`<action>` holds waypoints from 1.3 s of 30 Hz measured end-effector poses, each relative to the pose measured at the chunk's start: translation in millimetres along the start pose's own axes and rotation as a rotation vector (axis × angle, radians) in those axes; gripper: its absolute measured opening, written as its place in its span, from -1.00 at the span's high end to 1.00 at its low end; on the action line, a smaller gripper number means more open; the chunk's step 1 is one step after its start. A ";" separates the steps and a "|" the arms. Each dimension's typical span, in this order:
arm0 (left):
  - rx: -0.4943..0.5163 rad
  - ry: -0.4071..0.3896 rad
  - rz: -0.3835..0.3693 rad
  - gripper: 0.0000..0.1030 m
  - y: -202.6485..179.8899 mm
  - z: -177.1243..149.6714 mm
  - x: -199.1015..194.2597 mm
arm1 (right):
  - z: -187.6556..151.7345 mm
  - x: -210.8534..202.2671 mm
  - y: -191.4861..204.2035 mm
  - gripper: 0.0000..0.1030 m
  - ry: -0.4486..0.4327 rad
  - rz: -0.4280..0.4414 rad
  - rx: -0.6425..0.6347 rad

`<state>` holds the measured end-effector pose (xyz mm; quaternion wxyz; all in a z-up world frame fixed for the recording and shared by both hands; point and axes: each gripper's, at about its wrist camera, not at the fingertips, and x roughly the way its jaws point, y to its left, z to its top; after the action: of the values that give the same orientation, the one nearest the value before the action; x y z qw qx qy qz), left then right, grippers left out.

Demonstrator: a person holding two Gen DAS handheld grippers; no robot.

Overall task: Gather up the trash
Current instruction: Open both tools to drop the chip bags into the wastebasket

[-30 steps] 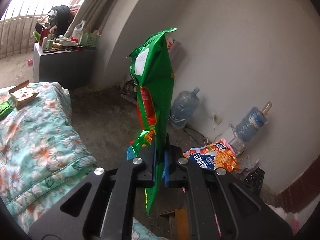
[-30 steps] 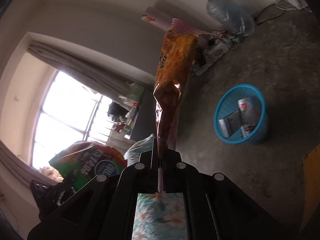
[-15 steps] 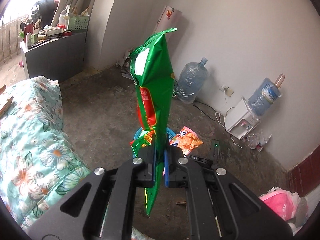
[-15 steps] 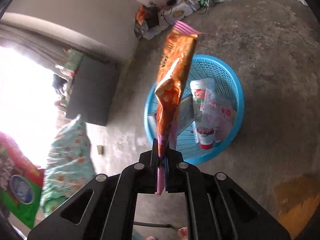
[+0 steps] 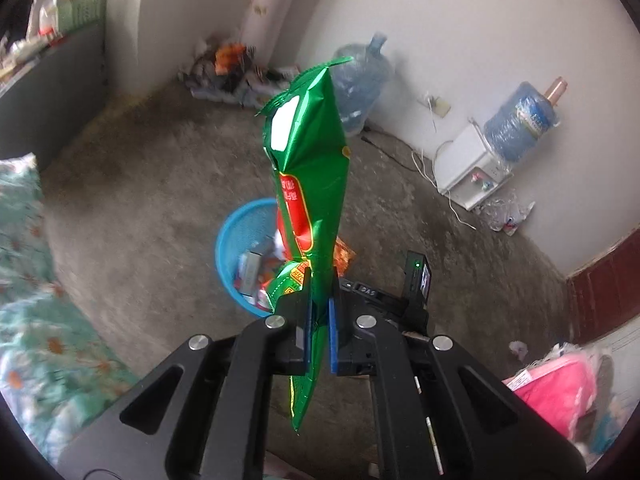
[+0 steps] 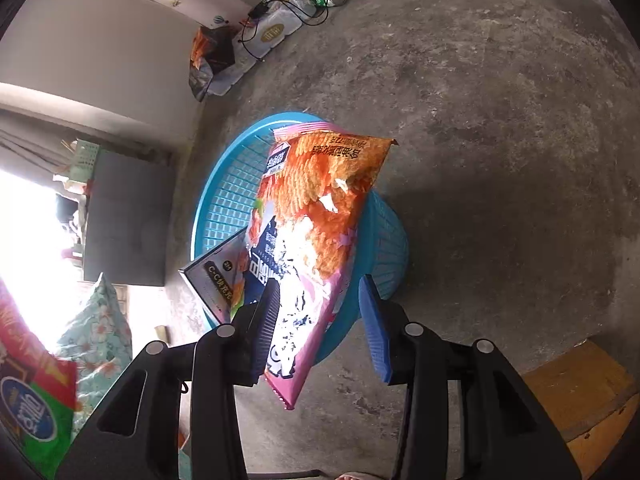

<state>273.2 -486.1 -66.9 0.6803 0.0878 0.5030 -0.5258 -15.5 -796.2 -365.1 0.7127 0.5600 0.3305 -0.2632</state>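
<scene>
- The right gripper [image 6: 320,320] has just been opening; its jaws now stand spread, and the orange bag [image 6: 316,216] sits loose between them, leaning on the left pad and clear of the right one.
- That bag hangs over the near rim of the blue basket [image 6: 224,200]. It is light and flat, so it may flutter as it falls, catch the rim and slide to the floor [image 6: 500,140] rather than drop in.
- It could also cling to the left pad and come away with the gripper if the hand pulls back too soon.
- A carton [image 6: 218,276] already leans up at the basket's near side; the bag may land on it and tip outward.
- The left gripper [image 5: 318,320] is pinched tight on the green bag [image 5: 312,184], low on its body, with the top standing up and a tail hanging below.
- In the left view the basket [image 5: 240,224] lies beyond and below that bag, and it is already fairly full. A tall bag let go from off-centre may fall across the rim or topple out.
- The right gripper's body [image 5: 400,300] sits just by the left one near the basket; crowding both hands there risks a knock that tips the light basket.
</scene>
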 end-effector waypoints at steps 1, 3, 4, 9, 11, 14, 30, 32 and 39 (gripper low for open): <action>-0.018 0.032 -0.043 0.91 0.2 5.3 16.4 | -2.0 -2.4 -1.3 0.22 -0.005 0.010 0.009; -0.044 0.089 -0.114 0.91 2.2 15.2 48.2 | -5.4 -6.9 -3.9 0.22 -0.007 0.038 0.037; -0.074 0.096 -0.147 0.91 6.0 20.2 63.3 | -9.2 -11.6 -5.1 0.22 -0.008 0.054 0.052; -0.222 0.173 -0.218 0.34 37.7 28.0 156.9 | -19.3 -18.2 -23.1 0.22 -0.010 0.096 0.128; -0.305 0.253 -0.121 -0.19 58.1 18.6 196.6 | -21.2 -19.0 -29.9 0.22 -0.005 0.085 0.147; -0.386 0.321 0.007 -0.19 81.6 2.3 226.7 | -22.1 -18.1 -35.9 0.22 0.003 0.087 0.163; -0.190 0.098 -0.025 -0.19 60.2 20.2 66.2 | -25.4 -73.1 9.7 0.22 -0.132 -0.010 0.004; -0.134 0.028 -0.040 -0.22 50.4 12.5 13.9 | -32.4 -97.2 28.0 0.20 -0.180 -0.001 -0.045; -0.030 -0.234 0.089 -0.64 14.7 -61.0 -157.8 | -85.8 -185.3 129.7 -0.12 -0.313 0.031 -0.371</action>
<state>258.2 -341.2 20.5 0.7583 0.0381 0.4235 -0.4941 -53.2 -681.5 -155.4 0.8498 0.3768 0.2500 -0.2708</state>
